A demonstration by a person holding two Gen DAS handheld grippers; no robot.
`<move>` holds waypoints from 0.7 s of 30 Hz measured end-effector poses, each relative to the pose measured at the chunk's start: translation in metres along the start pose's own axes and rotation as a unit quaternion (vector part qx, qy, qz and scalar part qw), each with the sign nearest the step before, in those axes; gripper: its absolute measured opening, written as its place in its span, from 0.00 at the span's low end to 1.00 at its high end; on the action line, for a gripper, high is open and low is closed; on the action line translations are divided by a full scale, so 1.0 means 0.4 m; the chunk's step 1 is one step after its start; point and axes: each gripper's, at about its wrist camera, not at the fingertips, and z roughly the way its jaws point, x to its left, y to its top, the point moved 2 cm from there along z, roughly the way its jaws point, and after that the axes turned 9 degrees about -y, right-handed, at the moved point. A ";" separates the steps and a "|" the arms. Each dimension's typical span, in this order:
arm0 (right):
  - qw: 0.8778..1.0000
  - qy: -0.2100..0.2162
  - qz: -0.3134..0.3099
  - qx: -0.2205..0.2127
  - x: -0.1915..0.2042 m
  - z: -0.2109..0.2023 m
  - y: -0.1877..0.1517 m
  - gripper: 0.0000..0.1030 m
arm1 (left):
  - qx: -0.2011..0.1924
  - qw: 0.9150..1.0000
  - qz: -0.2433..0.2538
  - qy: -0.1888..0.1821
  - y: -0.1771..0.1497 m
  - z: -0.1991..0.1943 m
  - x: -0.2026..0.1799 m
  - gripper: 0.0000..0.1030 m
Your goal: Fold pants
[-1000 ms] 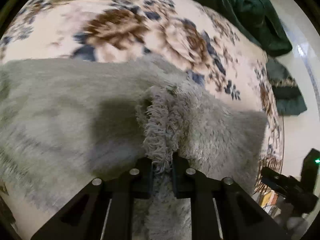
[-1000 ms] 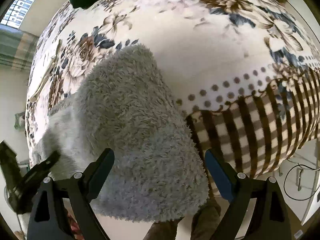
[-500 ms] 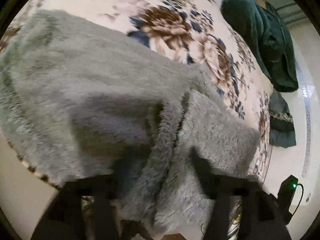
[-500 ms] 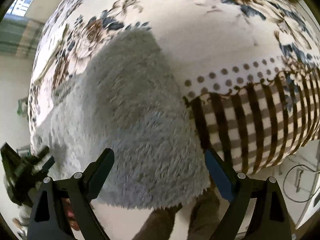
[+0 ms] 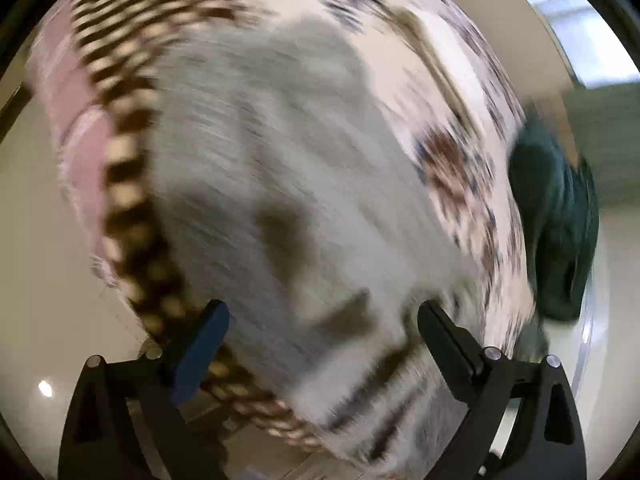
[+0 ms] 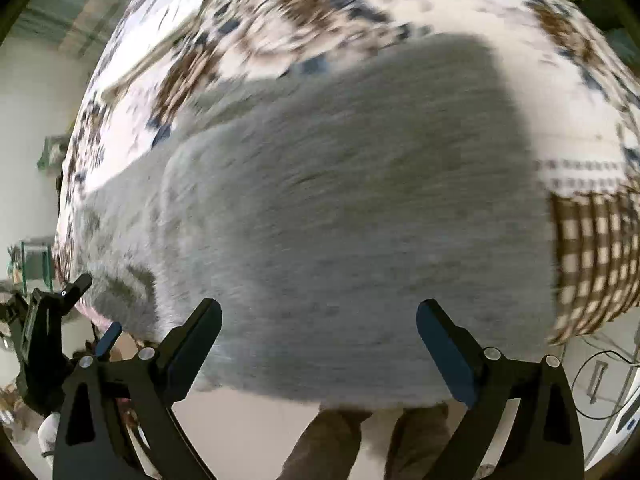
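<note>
Both grippers spread wide, holding nothing.
Left gripper [image 5: 320, 332] and right gripper [image 6: 318, 332] face grey pants [image 6: 352, 208] on a floral bedspread [image 6: 256, 20]; pale floor [image 5: 36, 240] beyond.

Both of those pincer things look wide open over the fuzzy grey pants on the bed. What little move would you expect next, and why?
Probably the right gripper dips to pinch the near edge of the grey fleece pants. Both it and the left gripper are open and hold nothing, and the pants lie in a broad slab on the floral bedspread, apparently needing another fold. Blur hides finer detail.
</note>
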 end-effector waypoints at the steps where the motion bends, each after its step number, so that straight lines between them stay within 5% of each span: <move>1: 1.000 0.005 -0.003 0.005 0.021 0.010 0.002 0.97 | -0.012 1.000 -0.021 0.003 0.026 -0.005 0.029 0.93; 6: 0.999 -0.005 -0.034 0.017 0.133 0.068 0.023 0.97 | -0.069 0.995 -0.066 -0.010 0.143 0.001 0.106 0.93; 14: 0.998 -0.023 -0.057 0.020 0.209 0.110 0.068 0.97 | -0.073 0.992 -0.105 0.006 0.253 0.078 0.189 0.93; 16: 0.998 -0.027 -0.056 0.016 0.209 0.108 0.073 0.97 | -0.095 0.992 -0.079 0.006 0.247 0.066 0.156 0.68; 17: 0.998 -0.030 -0.056 0.014 0.207 0.106 0.075 0.97 | -0.104 0.993 -0.055 0.006 0.245 0.055 0.137 0.33; 21: 0.998 -0.032 -0.046 0.012 0.183 0.098 0.079 0.97 | -0.149 0.989 0.027 -0.005 0.214 -0.013 0.043 0.22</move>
